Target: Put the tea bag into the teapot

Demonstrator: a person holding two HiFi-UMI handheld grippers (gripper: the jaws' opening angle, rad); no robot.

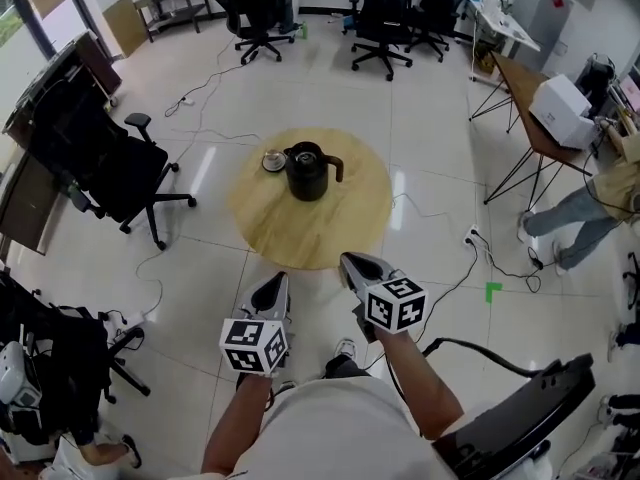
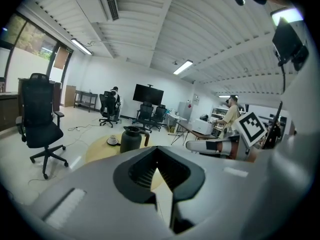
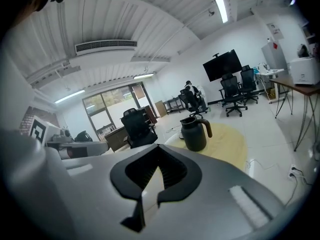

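Note:
A black teapot (image 1: 307, 171) with a brown handle stands on a round wooden table (image 1: 340, 218); it also shows as the teapot (image 2: 130, 139) and the teapot (image 3: 194, 133) in the gripper views. Just left of it sits a small white dish (image 1: 274, 160) with something on it; I cannot make out a tea bag. My left gripper (image 1: 279, 280) and right gripper (image 1: 350, 260) hover side by side in front of the table's near edge, well short of the pot. The left gripper (image 2: 157, 151) and right gripper (image 3: 159, 147) both have jaws closed tip to tip, holding nothing.
A black office chair (image 1: 110, 163) stands left of the table, with more chairs (image 1: 385, 18) at the back. Cables (image 1: 470, 268) trail over the tiled floor. A desk with a printer (image 1: 562, 110) and a person (image 1: 590, 213) are at the right.

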